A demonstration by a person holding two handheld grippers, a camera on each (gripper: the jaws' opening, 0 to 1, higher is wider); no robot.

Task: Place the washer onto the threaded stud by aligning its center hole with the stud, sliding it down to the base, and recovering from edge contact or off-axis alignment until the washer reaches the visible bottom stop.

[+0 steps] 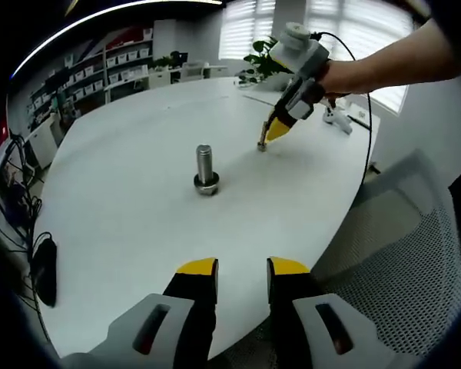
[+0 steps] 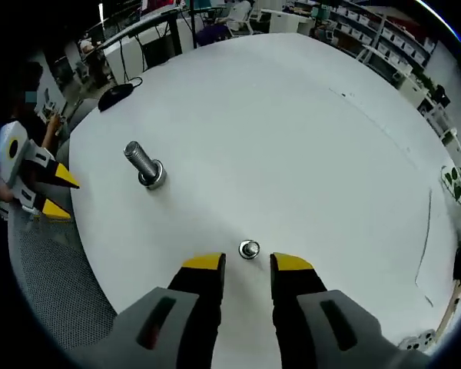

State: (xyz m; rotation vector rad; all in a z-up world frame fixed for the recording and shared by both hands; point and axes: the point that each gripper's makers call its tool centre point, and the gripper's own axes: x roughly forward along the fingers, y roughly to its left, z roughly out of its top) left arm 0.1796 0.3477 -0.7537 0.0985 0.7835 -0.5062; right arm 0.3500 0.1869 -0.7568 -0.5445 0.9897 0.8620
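Task barely begun. Washer [image 2: 249,249] lies flat on desk [image 2: 292,131], just ahead of your right tongs [image 2: 248,263], jaws apart, nothing gripped. Stud [image 1: 206,170] stands upright mid-desk, bare. Left tongs [image 1: 242,267] open, idle near desk edge. Left: grasp, align, slide down.

A white table [image 1: 138,231] carries an upright threaded stud [image 1: 206,171] and a washer [image 2: 249,249].

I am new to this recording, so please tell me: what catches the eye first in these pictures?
The threaded stud stands upright, alone in the middle of the white table. The small washer lies flat on the table just ahead of the right gripper, whose yellow-tipped fingers are open and not yet touching it.
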